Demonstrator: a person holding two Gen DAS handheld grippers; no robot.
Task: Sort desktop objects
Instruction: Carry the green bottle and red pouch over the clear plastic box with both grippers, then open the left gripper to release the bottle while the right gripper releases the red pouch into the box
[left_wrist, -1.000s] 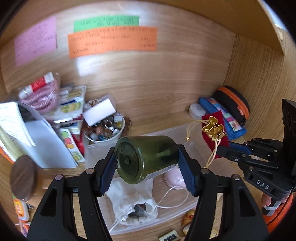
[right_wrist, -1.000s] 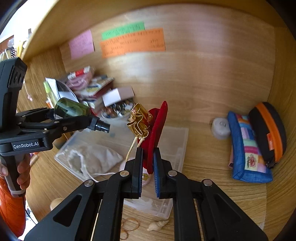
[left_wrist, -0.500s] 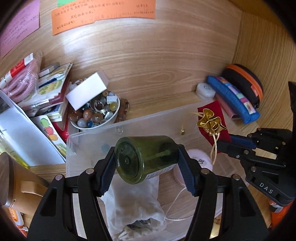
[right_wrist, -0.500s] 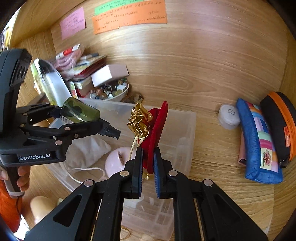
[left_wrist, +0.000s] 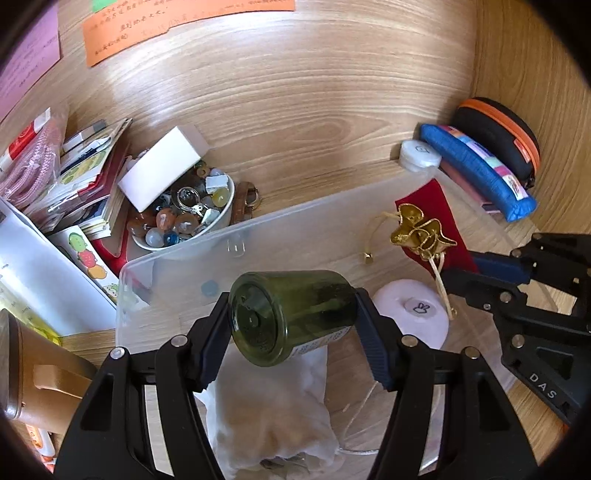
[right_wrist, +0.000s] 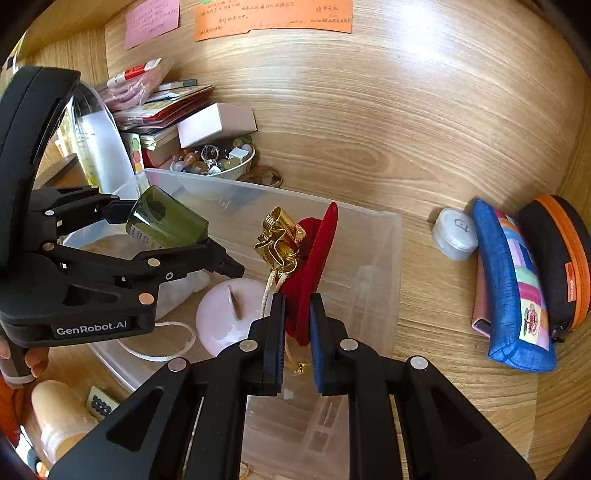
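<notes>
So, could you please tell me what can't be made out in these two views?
- Orange note: writing too small, cut by the top edge, both views.
- White cloth bag: contents hidden by fabric; the left gripper and green jar cover it, left view.
- Red pouch: contents unseen.

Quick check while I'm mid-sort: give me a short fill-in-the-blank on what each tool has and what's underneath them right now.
1. The left tool is clamped on a dark ____ glass jar.
2. The right tool has a ____ velvet pouch with a gold tie between its pads.
3. Both tools hang over a clear plastic ____.
4. Under the jar lies a white cloth ____.

Missing words: green; red; bin; bag
</notes>
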